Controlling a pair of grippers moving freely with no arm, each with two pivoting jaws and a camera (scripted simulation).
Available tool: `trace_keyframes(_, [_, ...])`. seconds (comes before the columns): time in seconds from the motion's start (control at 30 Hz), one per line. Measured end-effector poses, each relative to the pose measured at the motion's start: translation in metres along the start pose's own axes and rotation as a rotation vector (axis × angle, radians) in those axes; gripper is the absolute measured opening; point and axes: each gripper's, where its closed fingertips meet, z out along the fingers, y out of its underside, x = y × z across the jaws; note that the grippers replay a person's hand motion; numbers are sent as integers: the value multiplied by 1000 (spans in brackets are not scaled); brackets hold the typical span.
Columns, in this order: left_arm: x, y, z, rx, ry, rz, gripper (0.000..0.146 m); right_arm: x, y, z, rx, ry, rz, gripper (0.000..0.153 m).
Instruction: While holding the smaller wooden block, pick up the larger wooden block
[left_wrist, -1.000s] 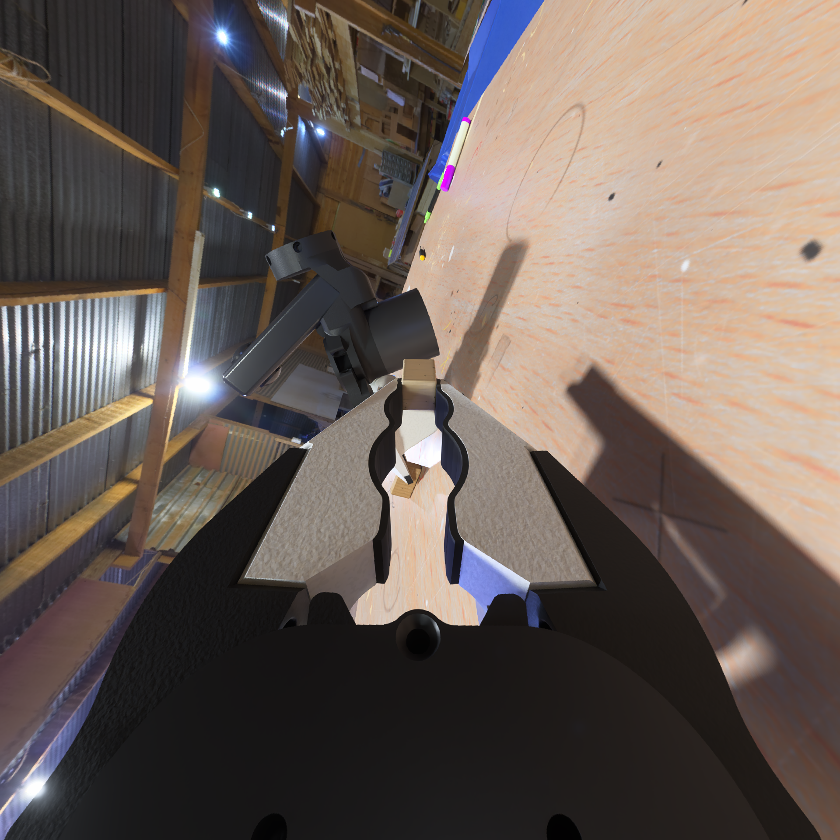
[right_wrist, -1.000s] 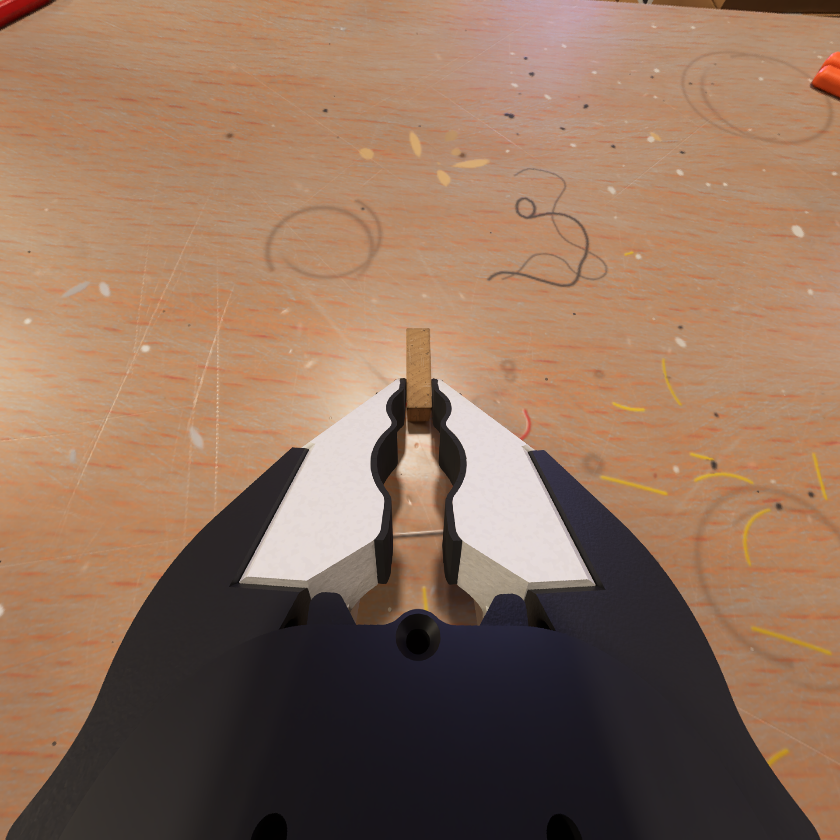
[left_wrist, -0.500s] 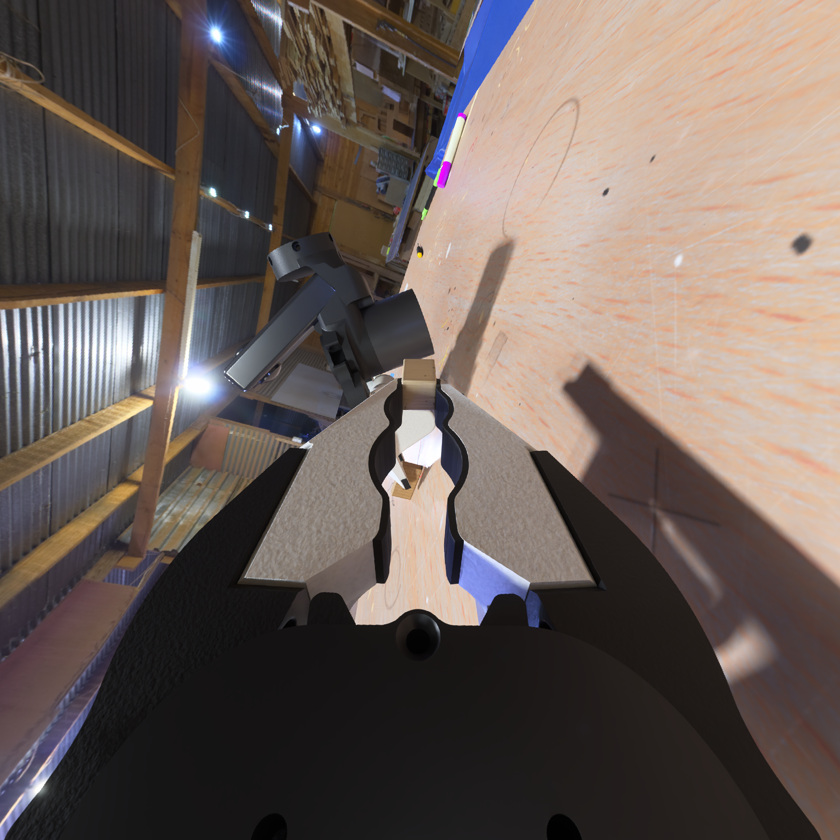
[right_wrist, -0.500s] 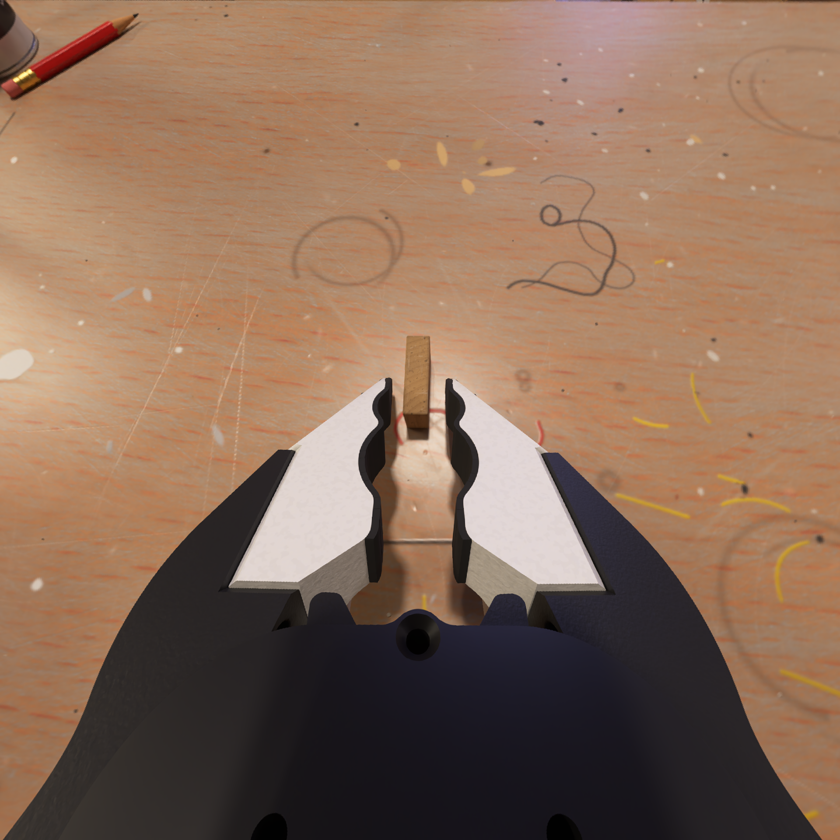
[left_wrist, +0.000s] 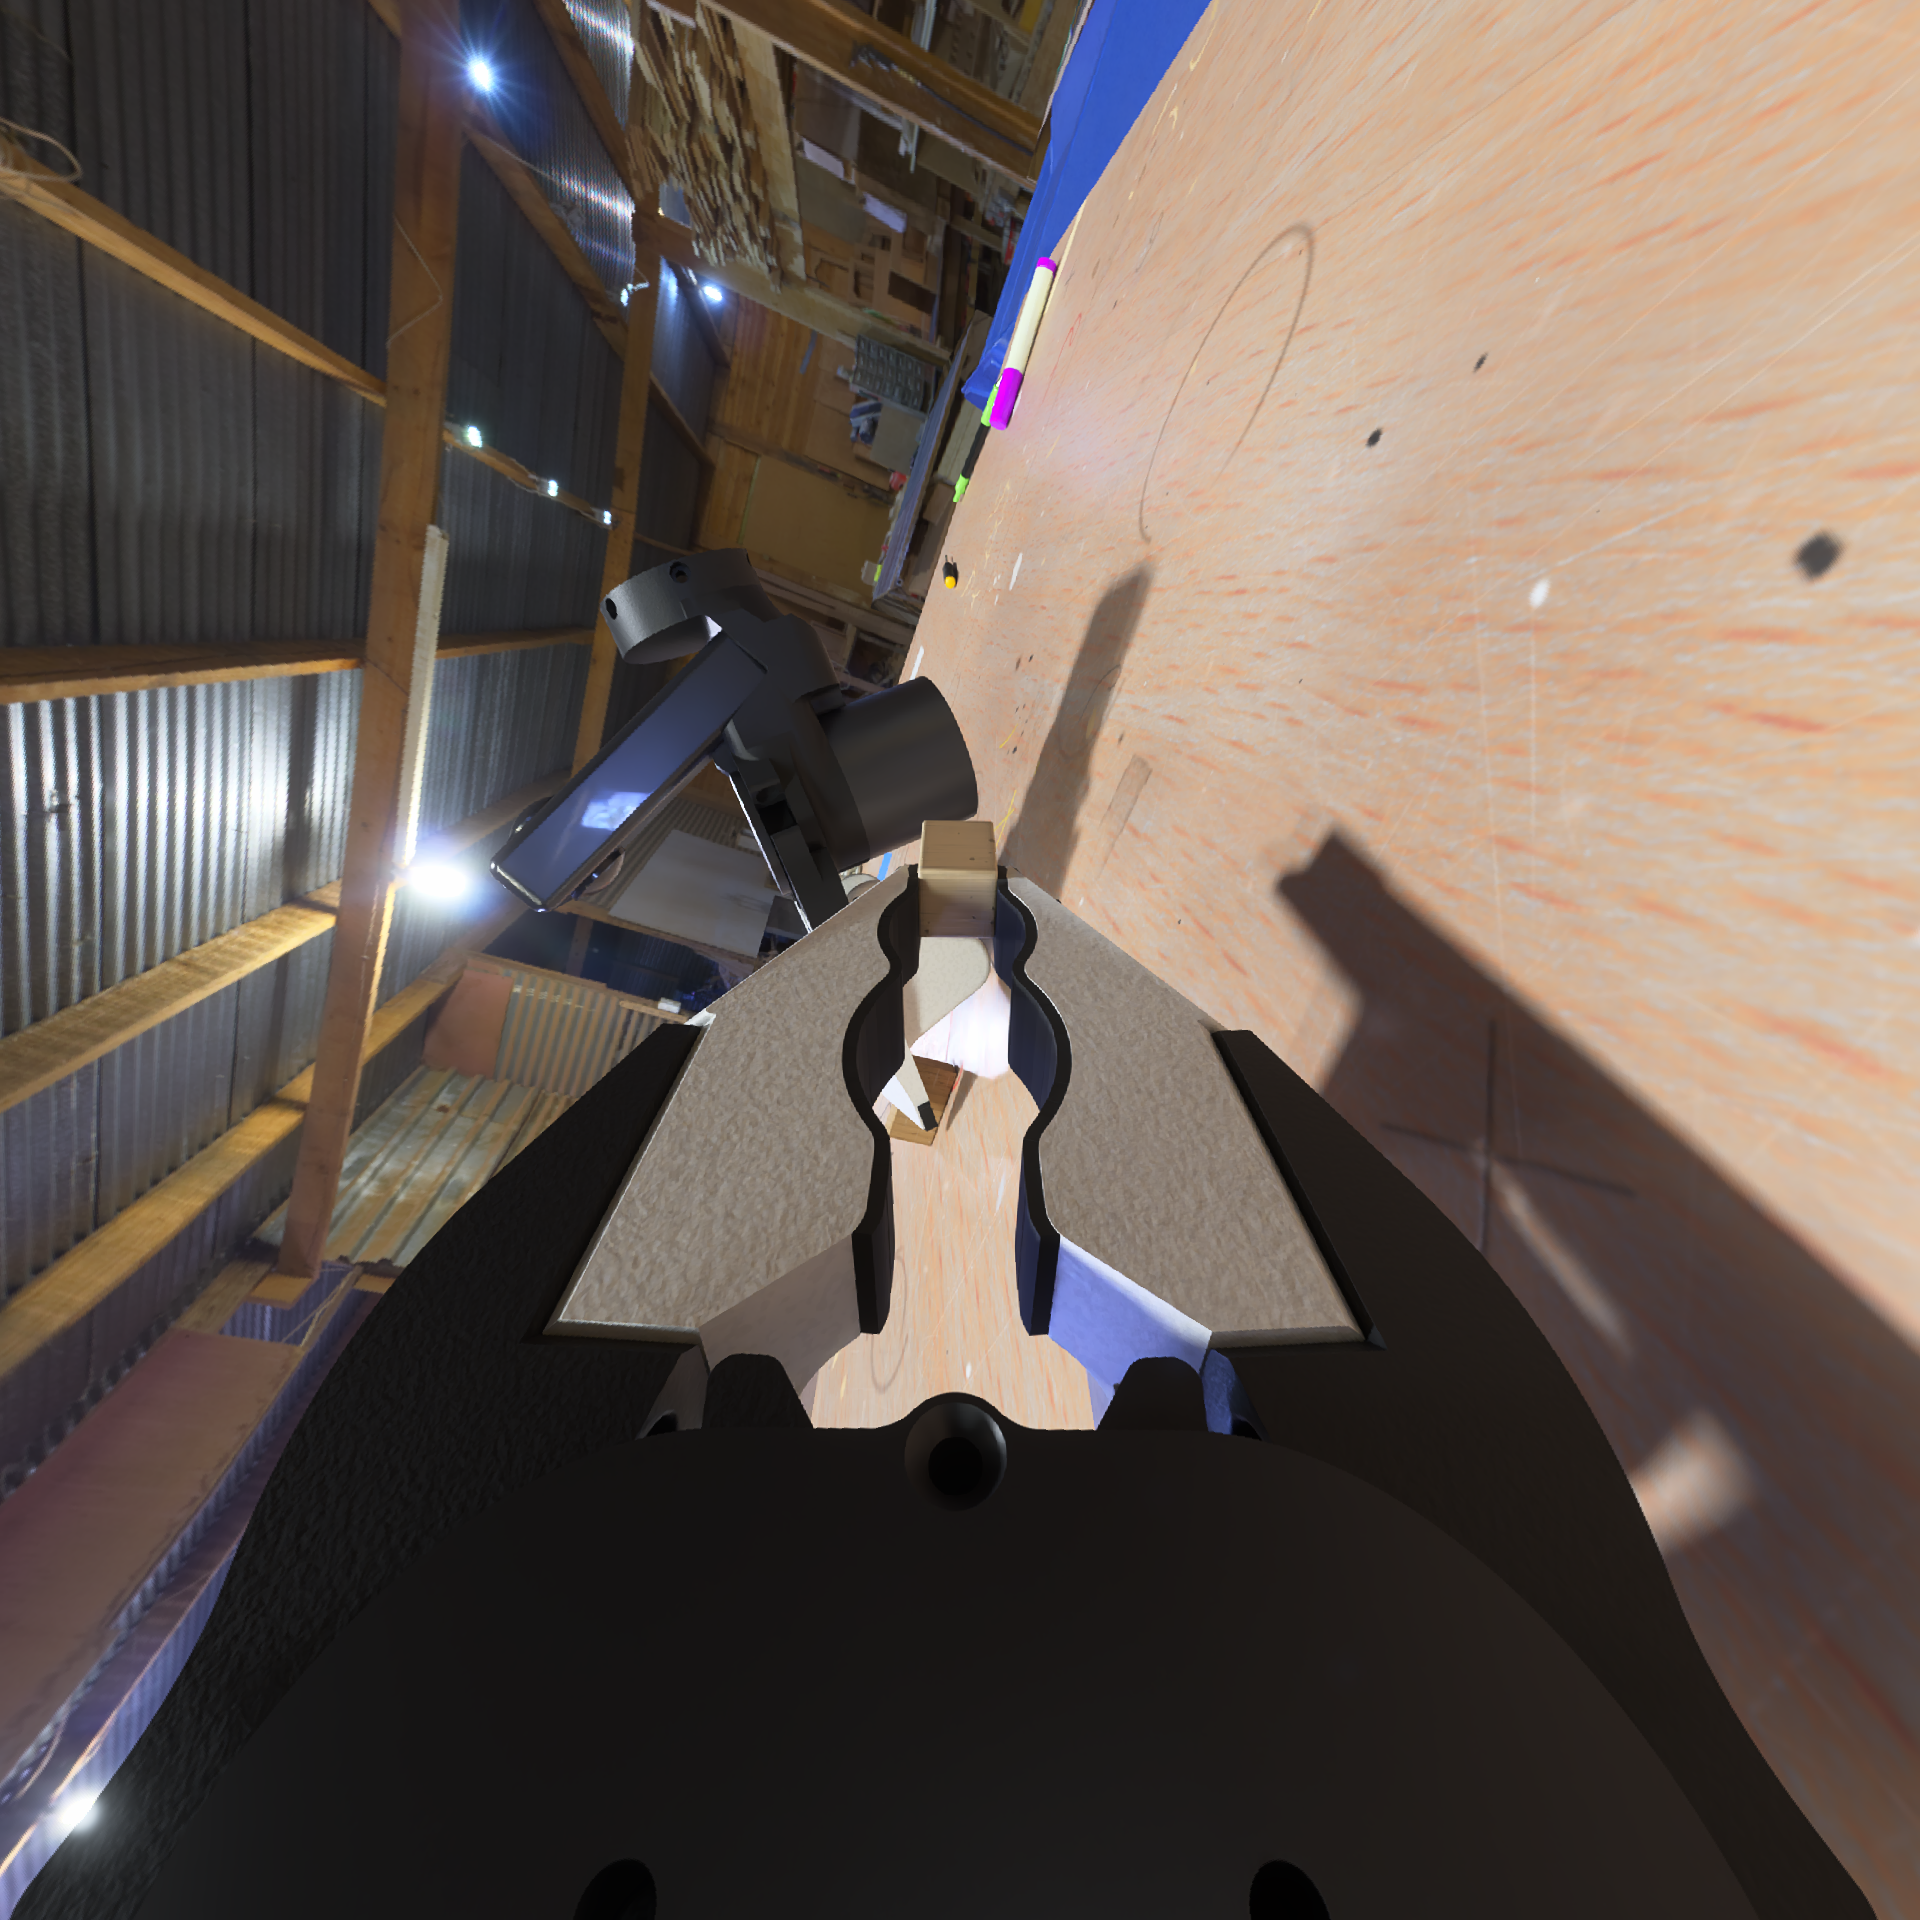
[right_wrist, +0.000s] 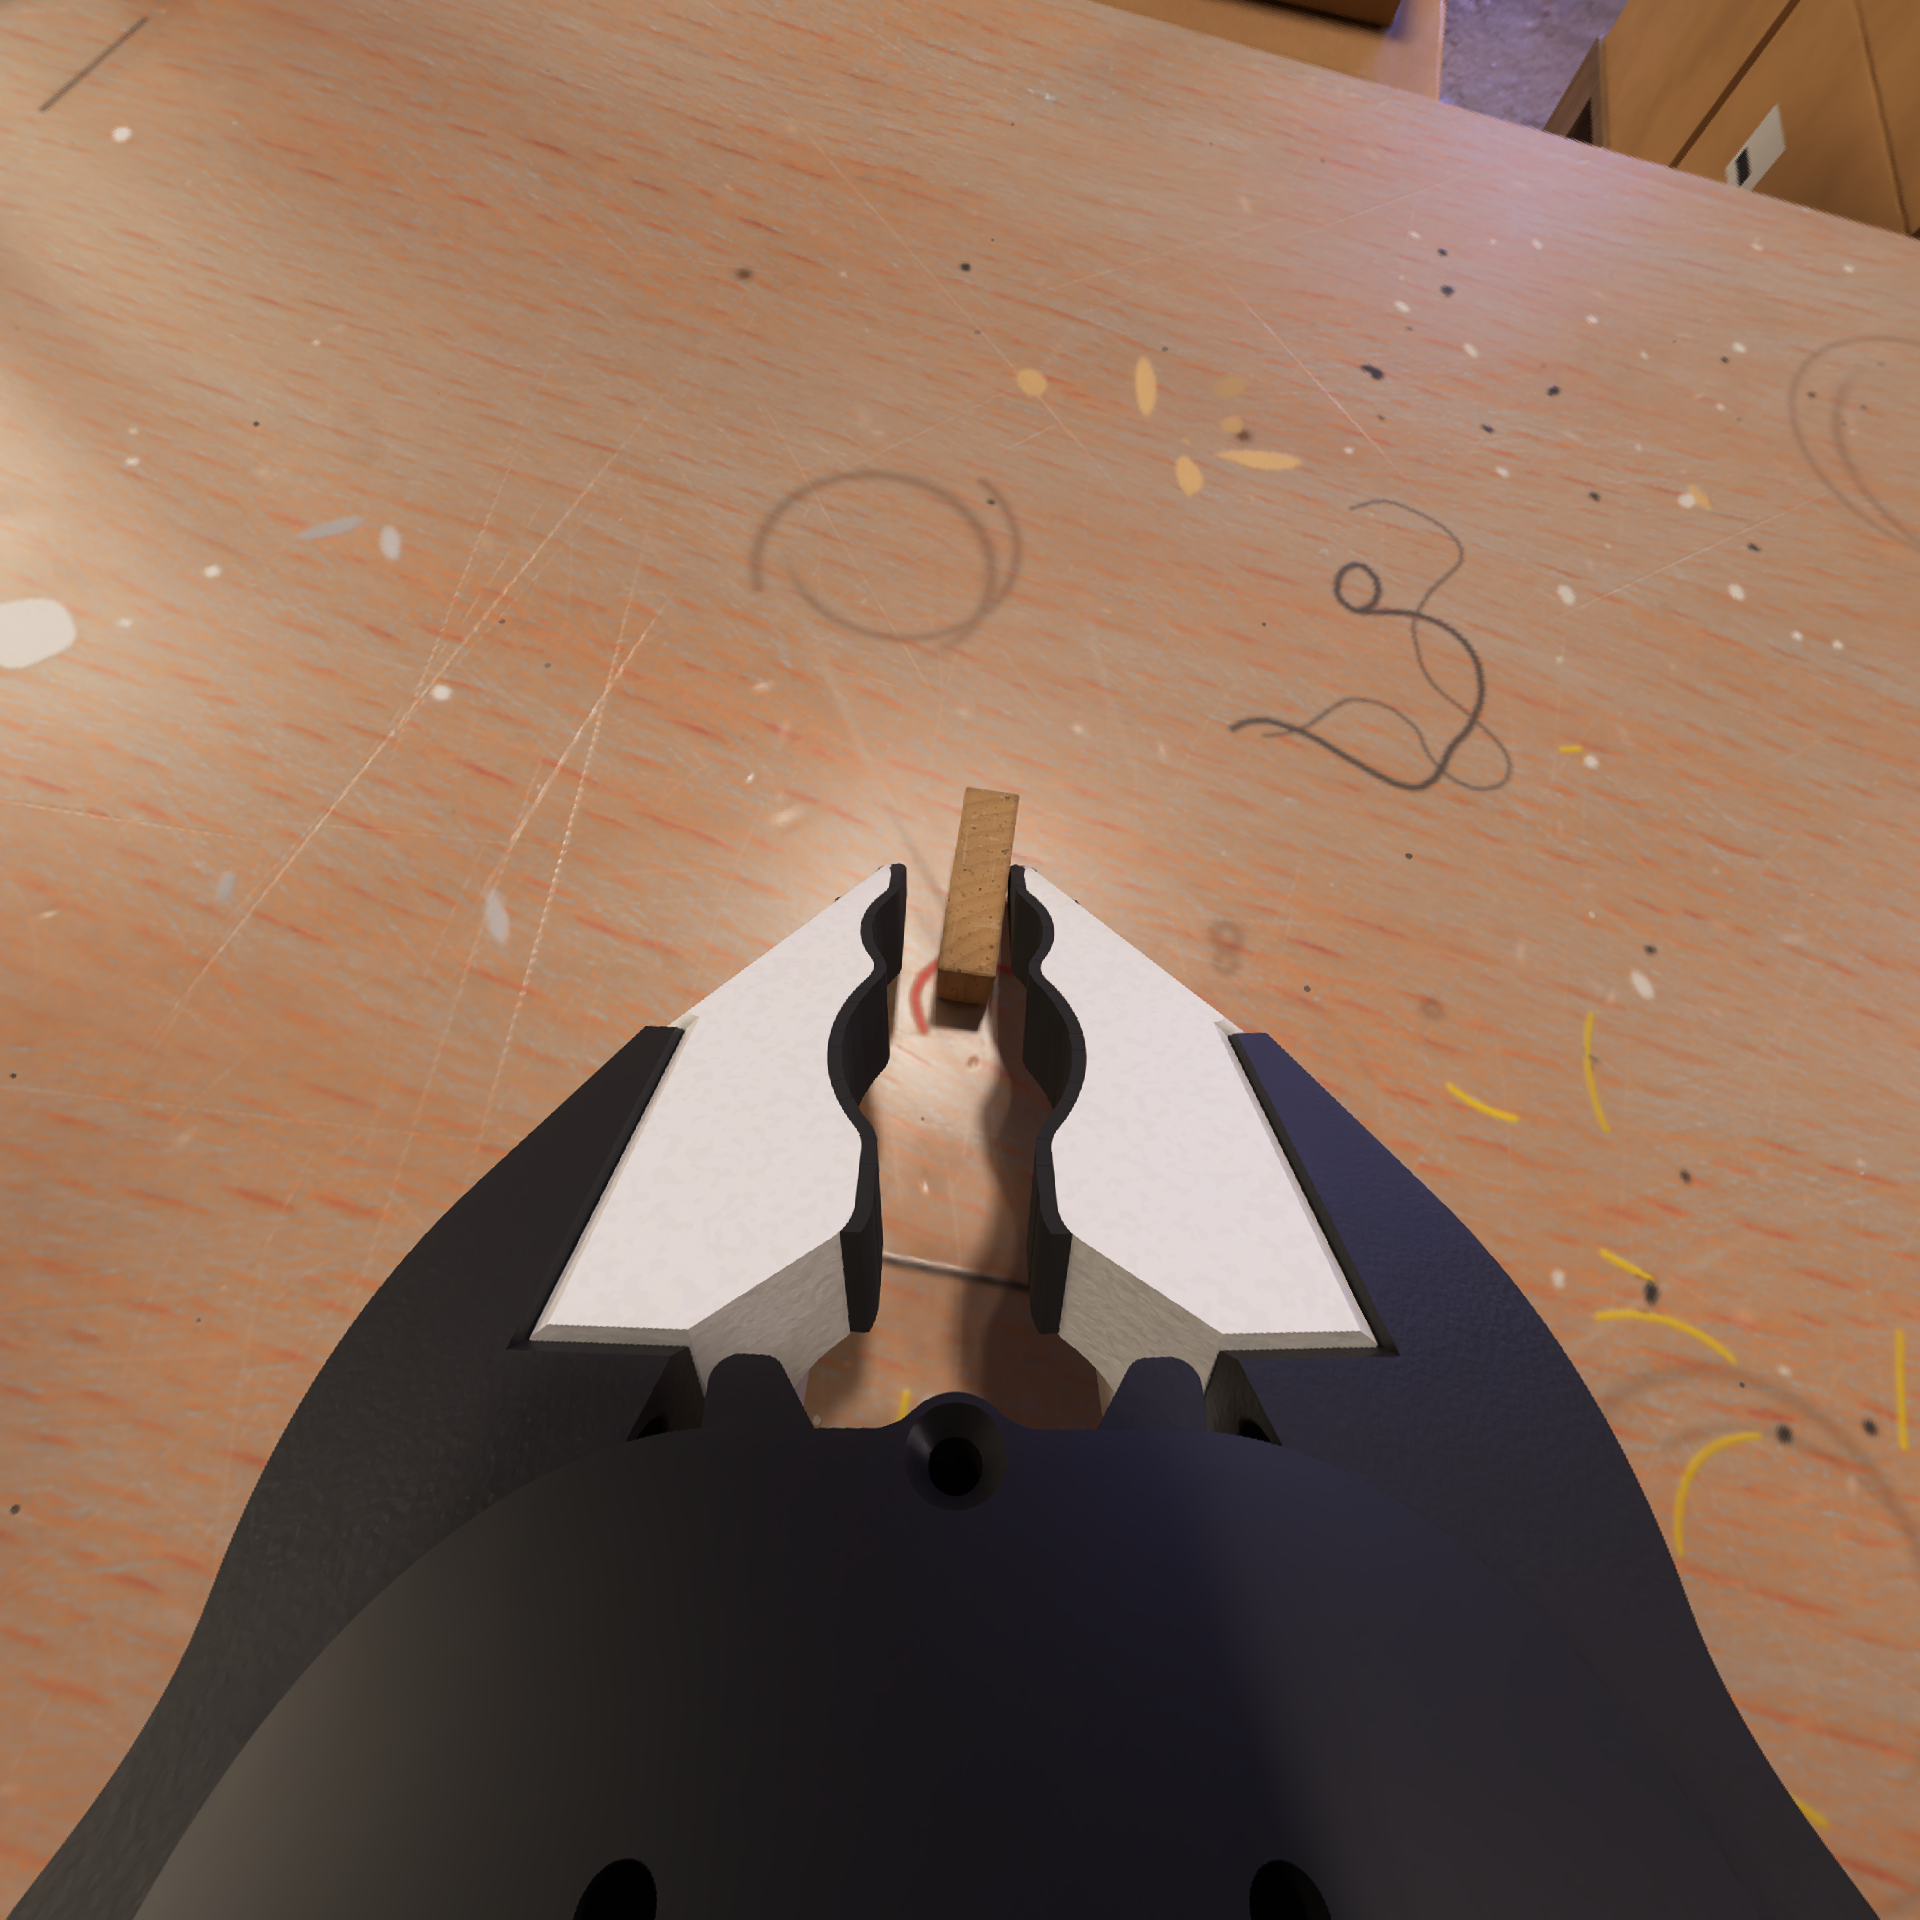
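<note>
My left gripper (left_wrist: 957, 883) is shut on a small pale wooden block (left_wrist: 956, 847) that sticks out past its fingertips, held above the wooden table (left_wrist: 1507, 727). My right gripper (right_wrist: 957, 878) is open. A longer, thin brown wooden block (right_wrist: 982, 831) lies between its fingertips, close against the right finger, with a gap on the left. I cannot tell whether it touches that finger. The right gripper's dark body (left_wrist: 894, 748) also shows in the left wrist view, with the brown block (left_wrist: 930, 1117) seen low through the gap between my left fingers.
The table (right_wrist: 520, 416) carries pencil circles, scribbles and paint specks. Its far edge runs across the top right of the right wrist view, with brown boxes (right_wrist: 1766, 94) beyond. Markers (left_wrist: 1023, 343) lie near a blue sheet (left_wrist: 1101, 104) at the far end.
My right gripper was shut on the brown block one second ago and has opened. Its view has shifted and turned, and the table edge now shows. The left gripper has hardly moved and still holds the pale block.
</note>
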Motion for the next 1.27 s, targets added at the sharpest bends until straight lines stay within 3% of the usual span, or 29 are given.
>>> trace_keyframes(0.37, [-1, 3, 1, -7, -5, -4, 12, 2, 1, 0, -5, 45, -22, 10])
trace_keyframes(0.47, [-8, 12, 1, -64, -43, 0, 12, -1, 2, -6, 7, 56, -94, 10])
trace_keyframes(0.6, [-19, 30, 1, -174, -101, 2, 12, -11, 6, -40, -45, 28, -244, 10])
trace_keyframes(0.67, [-19, 32, 1, -185, -105, 7, 12, -15, 15, -62, -143, -5, -339, 10])
trace_keyframes(0.77, [-16, 31, 3, -188, -88, 37, 12, -14, 40, -94, -427, -58, -483, 10])
trace_keyframes(1.0, [-7, 24, 5, -162, -48, 72, 12, -12, 91, -146, -1176, -240, -512, 10])
trace_keyframes(1.13, [-5, 21, 6, -152, -35, 82, 12, -15, 97, -148, -1367, -293, -478, 10])
trace_keyframes(1.27, [-4, 20, 6, -147, -32, 86, 12, -27, 98, -138, -1424, -369, -465, 10])
